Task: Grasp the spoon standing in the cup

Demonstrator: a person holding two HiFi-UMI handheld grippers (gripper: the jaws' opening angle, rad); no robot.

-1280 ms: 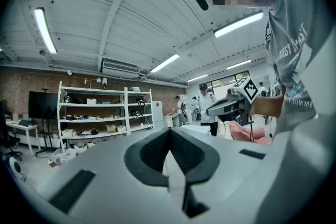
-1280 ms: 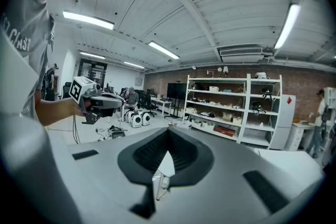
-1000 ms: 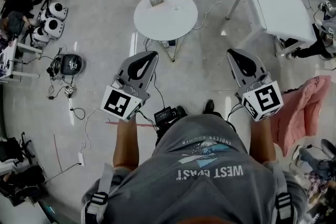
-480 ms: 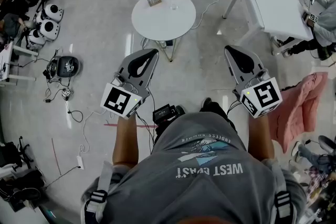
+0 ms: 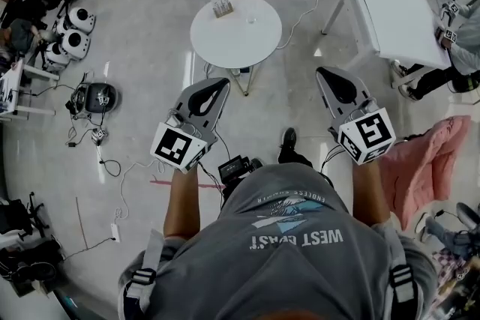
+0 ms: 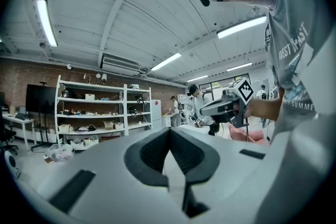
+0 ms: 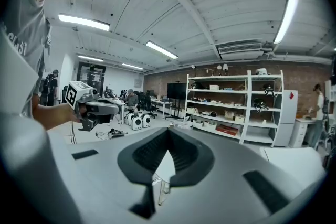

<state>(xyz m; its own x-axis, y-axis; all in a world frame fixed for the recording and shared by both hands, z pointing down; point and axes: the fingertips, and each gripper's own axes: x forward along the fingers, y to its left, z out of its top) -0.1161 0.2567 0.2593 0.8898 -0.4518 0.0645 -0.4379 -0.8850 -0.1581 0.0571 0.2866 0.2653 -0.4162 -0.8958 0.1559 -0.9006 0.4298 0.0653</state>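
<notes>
1. You hold the left gripper (image 5: 222,82) and right gripper (image 5: 325,73) out in front over the floor. Both pairs of jaws are pressed together on nothing, which looks like a carrying posture rather than a reach.
2. The round desk (image 5: 255,37) stands well ahead, between them. What seems to be the cup (image 5: 220,7) sits near its far left edge, and the spoon is too small to make out.
3. You're likely on the approach: get closer, then spread one pair of jaws.

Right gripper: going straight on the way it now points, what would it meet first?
Probably the round white table, framed between the jaws of the right gripper, thin legs below; nothing nearer shows, though depth is unclear.
</notes>
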